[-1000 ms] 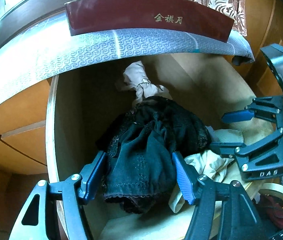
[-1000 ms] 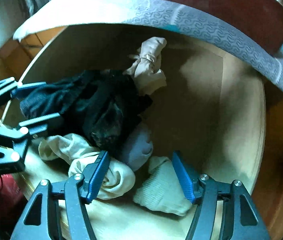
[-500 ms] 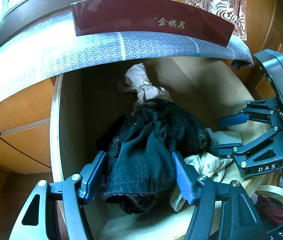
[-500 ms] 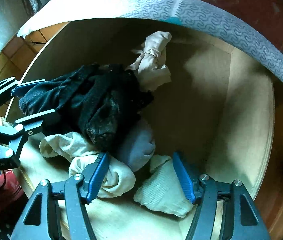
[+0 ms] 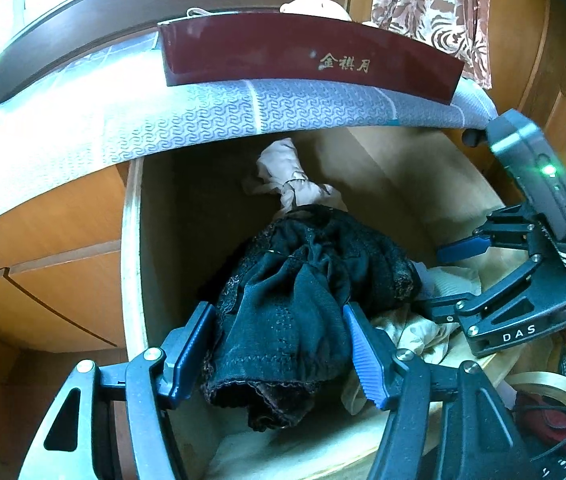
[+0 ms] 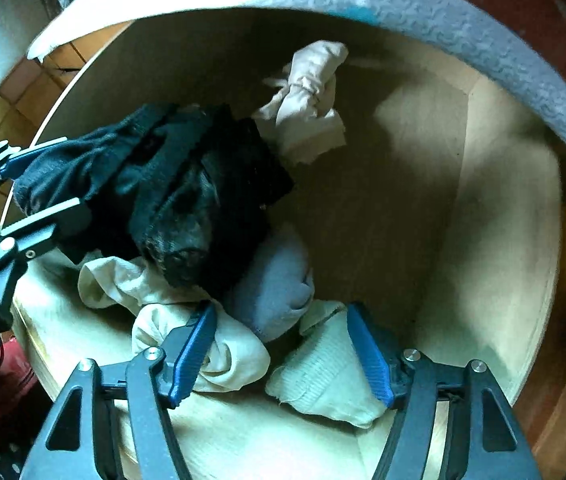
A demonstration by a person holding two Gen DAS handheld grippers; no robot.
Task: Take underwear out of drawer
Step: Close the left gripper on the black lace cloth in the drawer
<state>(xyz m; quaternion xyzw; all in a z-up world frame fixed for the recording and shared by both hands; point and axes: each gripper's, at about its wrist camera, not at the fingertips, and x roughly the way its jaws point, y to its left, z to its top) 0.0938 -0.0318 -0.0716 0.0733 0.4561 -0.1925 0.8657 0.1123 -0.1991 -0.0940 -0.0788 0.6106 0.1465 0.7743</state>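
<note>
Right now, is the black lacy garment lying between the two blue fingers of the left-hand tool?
Yes: in the left wrist view the black underwear sits in the drawer between the open fingers of the left gripper.

**Where things sit in the drawer**

I see the underwear (image 5: 303, 312) heaped in the drawer (image 5: 131, 264), between my left gripper's (image 5: 279, 352) spread fingers. A knotted cloth (image 5: 291, 184) lies behind it. To its right lie bundled socks (image 6: 283, 280), with my right gripper (image 6: 283, 352) over them. A box (image 5: 283, 52) rests above the drawer.
</note>
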